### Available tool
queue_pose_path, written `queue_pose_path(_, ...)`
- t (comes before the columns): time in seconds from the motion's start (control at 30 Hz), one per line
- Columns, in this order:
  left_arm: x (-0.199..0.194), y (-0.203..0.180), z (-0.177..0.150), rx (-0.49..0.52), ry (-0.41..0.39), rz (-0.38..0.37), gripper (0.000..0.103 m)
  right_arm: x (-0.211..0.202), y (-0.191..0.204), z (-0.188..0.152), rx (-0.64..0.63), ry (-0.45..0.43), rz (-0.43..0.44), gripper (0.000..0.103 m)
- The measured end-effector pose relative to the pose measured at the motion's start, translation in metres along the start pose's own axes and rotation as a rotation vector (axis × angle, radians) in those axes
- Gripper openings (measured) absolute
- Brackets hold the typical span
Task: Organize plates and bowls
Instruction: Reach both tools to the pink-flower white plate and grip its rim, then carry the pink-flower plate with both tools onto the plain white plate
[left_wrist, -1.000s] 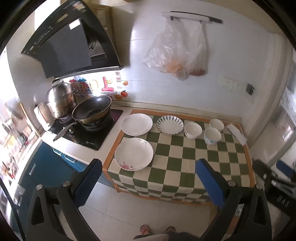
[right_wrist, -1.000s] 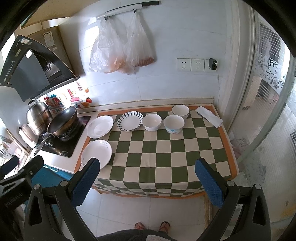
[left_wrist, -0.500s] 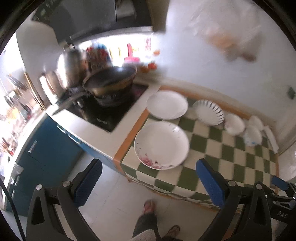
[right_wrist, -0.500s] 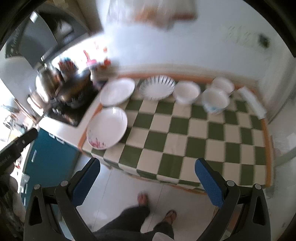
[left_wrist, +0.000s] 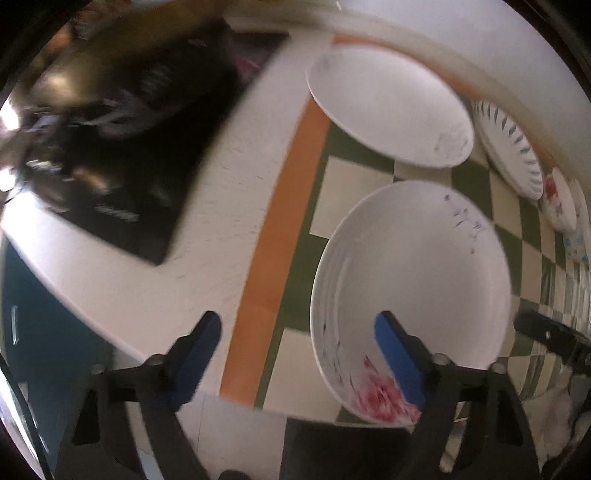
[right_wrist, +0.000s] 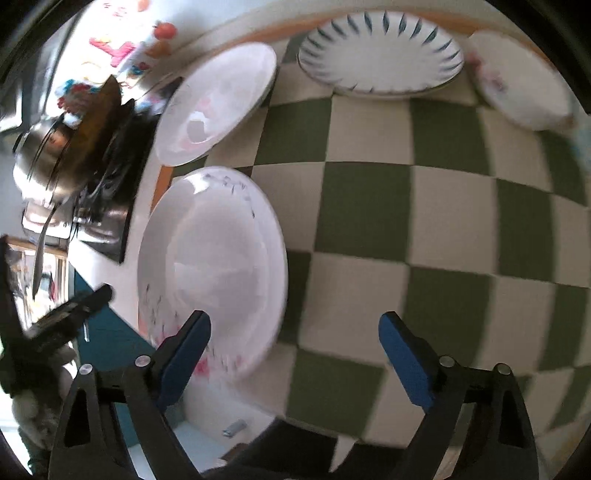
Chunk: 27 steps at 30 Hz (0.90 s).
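The floral plate (left_wrist: 413, 280) is white with pink flowers on its rim and lies empty at the front left corner of the checked table (right_wrist: 406, 229). Three plates show: it, a plain plate (right_wrist: 214, 103) behind and a striped plate (right_wrist: 380, 59). The left gripper (left_wrist: 299, 354) and right gripper (right_wrist: 295, 350) have just been closing, yet stand apart, gripping nothing

Bright daylight; heavy motion blur toward ten o'clock, fisheye bending at edges, glare on the floral-rimmed white plate (right_wrist: 212, 258).
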<state>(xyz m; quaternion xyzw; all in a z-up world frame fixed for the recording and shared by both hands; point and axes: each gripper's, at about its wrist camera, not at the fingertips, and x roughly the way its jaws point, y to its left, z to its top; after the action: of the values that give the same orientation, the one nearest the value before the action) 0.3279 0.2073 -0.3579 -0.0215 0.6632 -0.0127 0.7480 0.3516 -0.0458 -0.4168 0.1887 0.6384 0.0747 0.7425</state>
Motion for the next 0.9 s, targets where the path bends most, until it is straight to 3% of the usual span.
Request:
queue_pose_path(0.03, 0.008, 0.001, 0.004, 0.012, 0.022, -0.013, 0.074, 0.008, 0.0, 0.005, 0.015, 0.015, 0.012, 0.082)
queue_pose_path(0.17, 0.03, -0.011, 0.011, 0.075, 0.084, -0.057, 0.043, 0.036, 0.002, 0.021, 0.071, 0.057, 0.042, 0.059)
queue_pose_path(0.23, 0.034, -0.016, 0.012, 0.092, 0.087, -0.104, 0.037, 0.042, 0.004, 0.024, 0.077, 0.048, 0.041, 0.049)
queue_pose_path(0.3, 0.034, -0.024, 0.011, 0.107, 0.076, -0.123, 0.028, 0.044, 0.01, 0.028, 0.066, 0.043, 0.033, 0.03)
queue_pose_path(0.33, 0.033, -0.028, 0.011, 0.113, 0.072, -0.113, 0.028, 0.047, 0.011, 0.029, 0.069, 0.062, 0.039, 0.016)
queue_pose_path(0.57, 0.021, -0.049, 0.009, 0.107, 0.057, -0.09, 0.028, 0.044, 0.008, 0.026, 0.053, 0.054, 0.049, 0.015)
queue_pose_path(0.9, -0.011, -0.114, 0.013, 0.17, 0.032, -0.103, 0.028, -0.01, -0.026, 0.014, 0.058, -0.016, 0.05, 0.015)
